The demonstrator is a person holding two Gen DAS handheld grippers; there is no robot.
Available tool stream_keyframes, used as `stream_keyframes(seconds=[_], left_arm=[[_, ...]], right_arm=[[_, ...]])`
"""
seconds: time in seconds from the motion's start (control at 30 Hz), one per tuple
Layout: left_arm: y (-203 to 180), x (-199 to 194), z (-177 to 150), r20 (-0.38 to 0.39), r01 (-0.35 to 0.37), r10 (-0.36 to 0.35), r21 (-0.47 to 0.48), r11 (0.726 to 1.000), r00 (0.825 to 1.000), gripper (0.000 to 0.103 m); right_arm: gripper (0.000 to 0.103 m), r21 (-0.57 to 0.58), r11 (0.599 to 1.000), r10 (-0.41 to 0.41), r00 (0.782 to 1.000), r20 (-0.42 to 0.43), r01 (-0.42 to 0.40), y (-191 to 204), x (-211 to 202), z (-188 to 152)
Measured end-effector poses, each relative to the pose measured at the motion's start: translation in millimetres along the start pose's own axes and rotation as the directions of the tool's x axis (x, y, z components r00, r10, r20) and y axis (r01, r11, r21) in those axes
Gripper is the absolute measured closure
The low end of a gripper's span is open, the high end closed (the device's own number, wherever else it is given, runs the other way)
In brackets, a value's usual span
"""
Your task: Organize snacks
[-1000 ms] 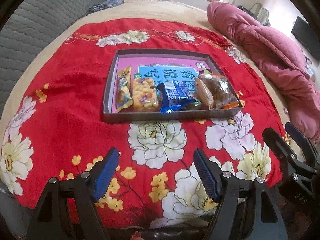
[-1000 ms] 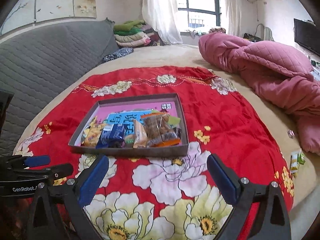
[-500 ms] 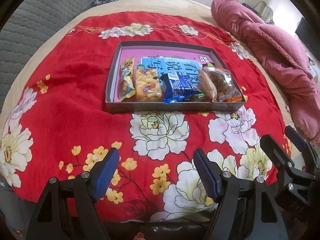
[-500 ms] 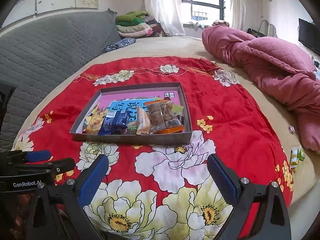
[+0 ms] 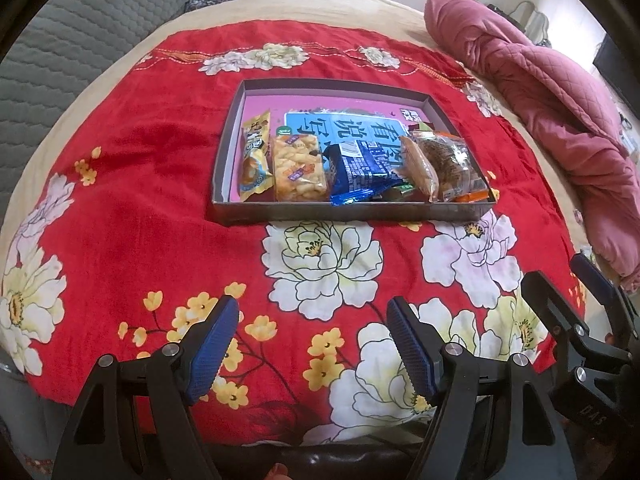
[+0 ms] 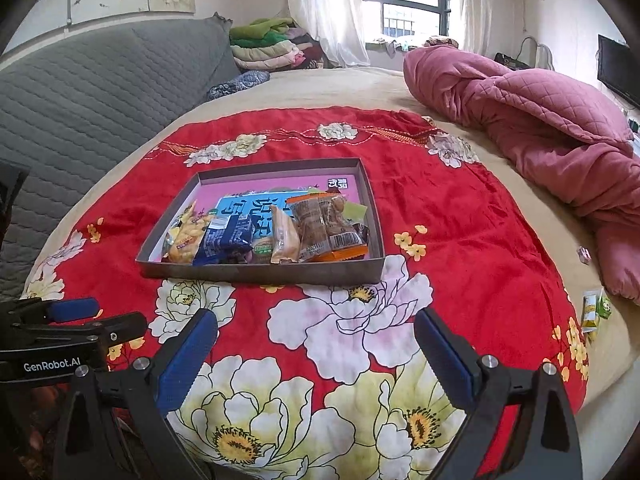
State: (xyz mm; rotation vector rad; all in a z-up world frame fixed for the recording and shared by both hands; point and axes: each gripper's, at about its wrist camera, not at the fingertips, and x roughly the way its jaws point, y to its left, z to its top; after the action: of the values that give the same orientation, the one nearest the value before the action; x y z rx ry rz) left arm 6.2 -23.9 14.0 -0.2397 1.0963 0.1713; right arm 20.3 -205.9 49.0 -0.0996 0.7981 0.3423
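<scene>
Jaws of the left gripper point(image 5: 312, 344) are spread with nothing between them; those of the right gripper point(image 6: 316, 354) are spread likewise, empty. Both are held over the near edge of the red floral cloth point(image 5: 132, 208), well short of the tray point(image 5: 348, 214). Snack packets point(image 5: 352, 168) are seen lined up inside it along the near wall, its far half bare. Two small packets point(image 6: 596, 310) are noted off the cloth, near the pink quilt point(image 6: 540, 128). Sorting is judged nearly done; those strays possibly remain.
</scene>
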Motion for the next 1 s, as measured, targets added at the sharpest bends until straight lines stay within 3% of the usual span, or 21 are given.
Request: stream_keyframes(seconds=[1.0], left_arm=[[2.4, 5.3, -0.2, -0.011, -0.018, 0.018, -0.012, 1.0, 1.0, 0.026]], right_arm=[[0.004, 0.0, 1.0, -0.001, 1.0, -0.002, 0.001, -1.6, 1.1, -1.6]])
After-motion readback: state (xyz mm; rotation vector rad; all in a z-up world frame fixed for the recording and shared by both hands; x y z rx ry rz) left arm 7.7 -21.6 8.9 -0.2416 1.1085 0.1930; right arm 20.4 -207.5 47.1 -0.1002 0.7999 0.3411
